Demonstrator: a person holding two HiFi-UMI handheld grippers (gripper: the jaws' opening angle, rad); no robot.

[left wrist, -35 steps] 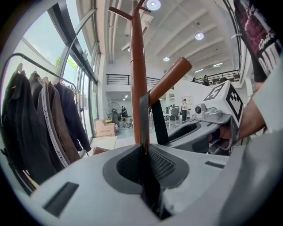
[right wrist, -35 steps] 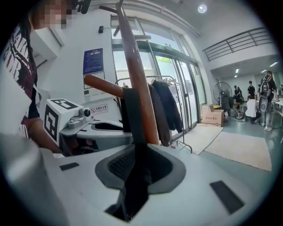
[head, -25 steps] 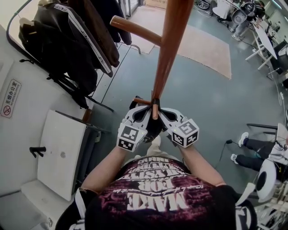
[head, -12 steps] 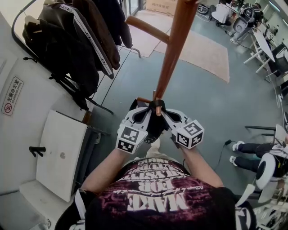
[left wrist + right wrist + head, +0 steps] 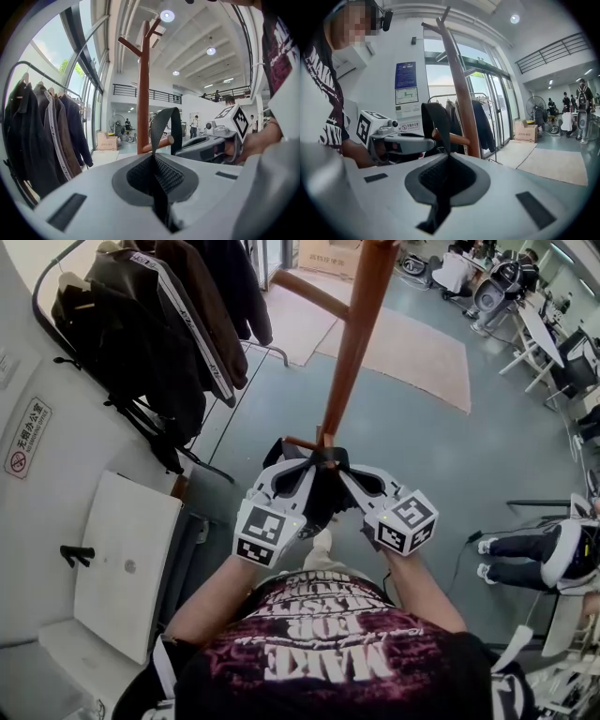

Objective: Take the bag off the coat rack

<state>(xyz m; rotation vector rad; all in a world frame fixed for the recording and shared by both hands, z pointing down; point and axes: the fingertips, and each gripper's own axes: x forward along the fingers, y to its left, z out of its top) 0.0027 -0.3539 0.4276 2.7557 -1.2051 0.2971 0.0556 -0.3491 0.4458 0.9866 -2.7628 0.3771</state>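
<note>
A black bag (image 5: 322, 505) hangs by its black strap (image 5: 324, 457) from a low peg (image 5: 302, 443) of the brown wooden coat rack (image 5: 352, 343). My left gripper (image 5: 306, 465) is shut on the strap from the left and my right gripper (image 5: 343, 466) is shut on it from the right. In the left gripper view the strap (image 5: 165, 123) loops over the peg (image 5: 160, 143) just beyond my left gripper (image 5: 153, 157). The right gripper view shows the strap (image 5: 436, 118) rising from my right gripper (image 5: 449, 157), with the peg (image 5: 455, 138) behind it.
A clothes rail with dark jackets (image 5: 159, 324) stands at the left by the wall. A white cabinet (image 5: 127, 559) is at the lower left. A beige rug (image 5: 412, 343) lies beyond the rack. Seated people (image 5: 548, 554) are at the right.
Both grippers have drawn a little nearer to me and their marker cubes stand slightly further apart. Each stays shut on the strap at the peg.
</note>
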